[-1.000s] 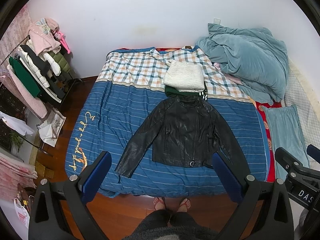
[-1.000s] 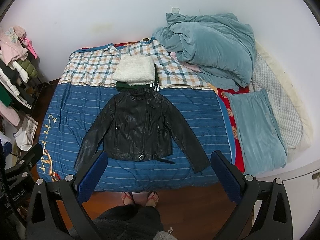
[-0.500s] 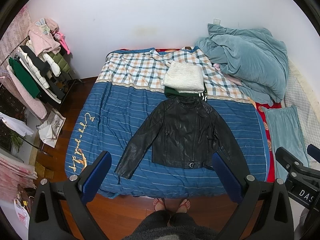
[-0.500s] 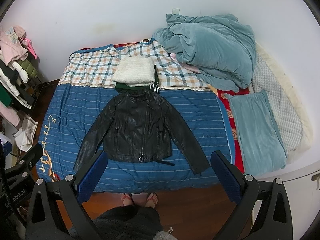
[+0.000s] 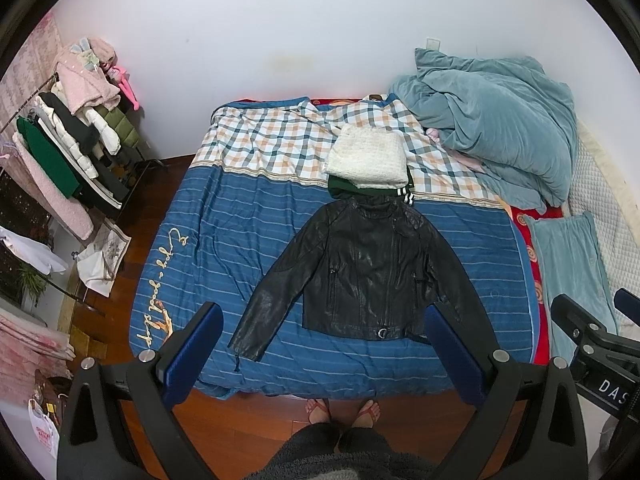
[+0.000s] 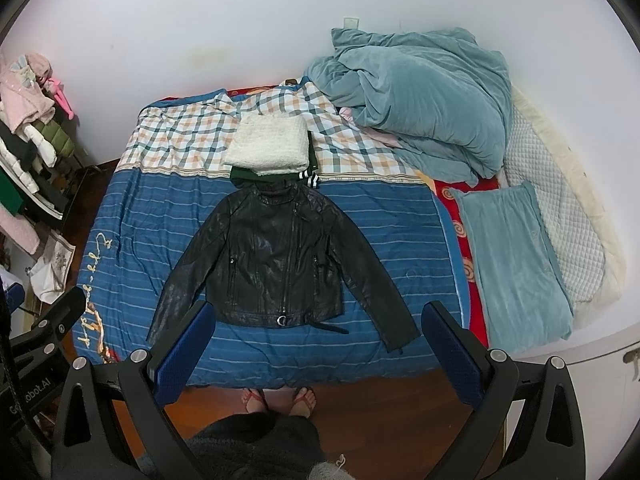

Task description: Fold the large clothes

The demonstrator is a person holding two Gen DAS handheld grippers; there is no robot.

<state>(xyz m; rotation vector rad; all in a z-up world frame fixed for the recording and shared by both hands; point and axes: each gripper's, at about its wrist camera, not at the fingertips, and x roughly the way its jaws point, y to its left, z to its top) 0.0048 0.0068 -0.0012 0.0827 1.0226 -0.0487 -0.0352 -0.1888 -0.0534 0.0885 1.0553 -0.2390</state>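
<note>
A black leather jacket [image 5: 368, 268] lies flat and face up on the blue striped bedspread [image 5: 224, 232], sleeves spread to both sides; it also shows in the right wrist view [image 6: 280, 256]. My left gripper [image 5: 322, 344] is open and empty, held high above the bed's near edge. My right gripper [image 6: 316, 344] is open and empty at the same height. Each gripper's frame shows at the edge of the other's view.
A folded white knit [image 5: 366, 158] on a dark green garment [image 5: 340, 187] lies just beyond the jacket's collar. A teal duvet [image 5: 496, 128] and teal pillow [image 6: 516, 264] lie at the right. A clothes rack [image 5: 60, 148] stands left. The person's feet [image 5: 342, 410] stand on the wood floor.
Both views have shifted very slightly; the jacket and both grippers stay as they were.
</note>
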